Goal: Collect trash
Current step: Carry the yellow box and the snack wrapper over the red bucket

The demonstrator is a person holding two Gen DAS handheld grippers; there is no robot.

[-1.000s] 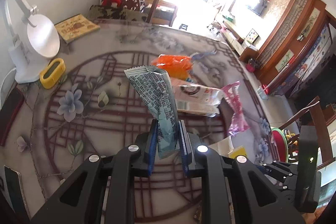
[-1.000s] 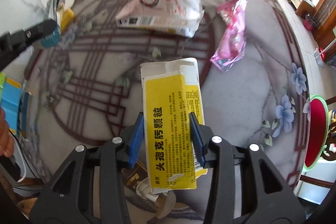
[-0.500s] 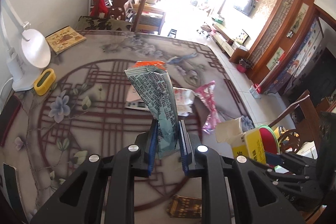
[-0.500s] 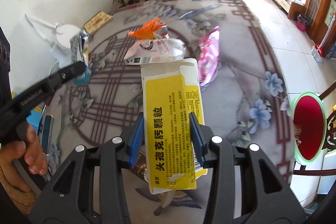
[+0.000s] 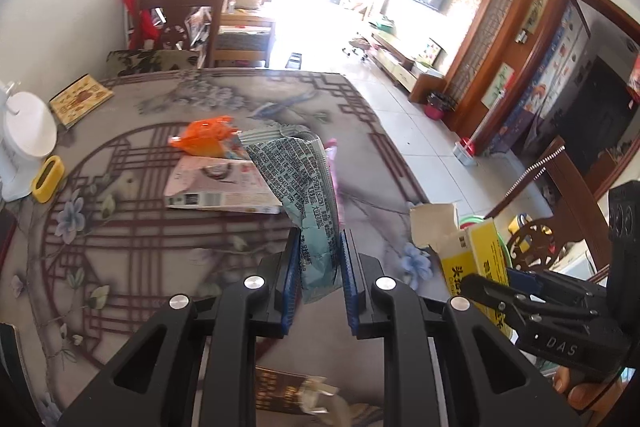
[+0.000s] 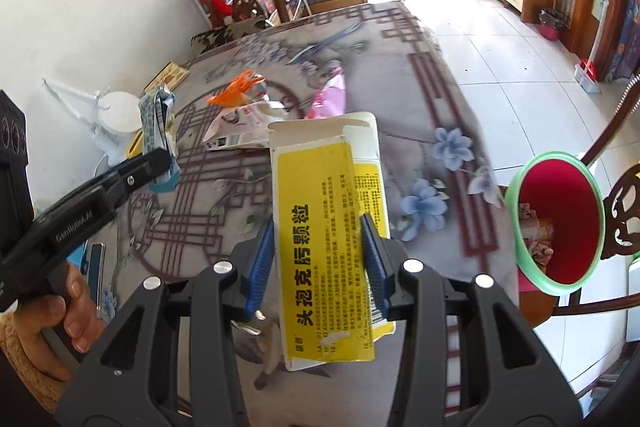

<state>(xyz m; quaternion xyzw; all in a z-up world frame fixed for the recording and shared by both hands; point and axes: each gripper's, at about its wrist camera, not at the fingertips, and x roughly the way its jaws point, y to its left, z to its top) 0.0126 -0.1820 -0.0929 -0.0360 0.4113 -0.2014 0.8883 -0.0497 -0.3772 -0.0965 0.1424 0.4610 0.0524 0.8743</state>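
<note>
Left gripper (image 5: pixel 320 267) clamped on a teal wrapper (image 5: pixel 300 187), right gripper (image 6: pixel 320 255) clamped on a yellow box (image 6: pixel 328 227), both above the patterned table (image 6: pixel 440 131), beside the green-rimmed bin (image 6: pixel 560 219)

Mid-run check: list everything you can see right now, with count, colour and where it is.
snack wrapper: 1, teal-grey, in left gripper
medicine box: 1, yellow-white, in right gripper
orange wrapper: 1, on table
flat carton: 1, pale pink-white, on table
pink bag: 1, on table
bin: 1, green rim, red inside, beside table
desk lamp: 1, white, table's far left
left gripper: black, blue pads
right gripper: black, blue pads
</note>
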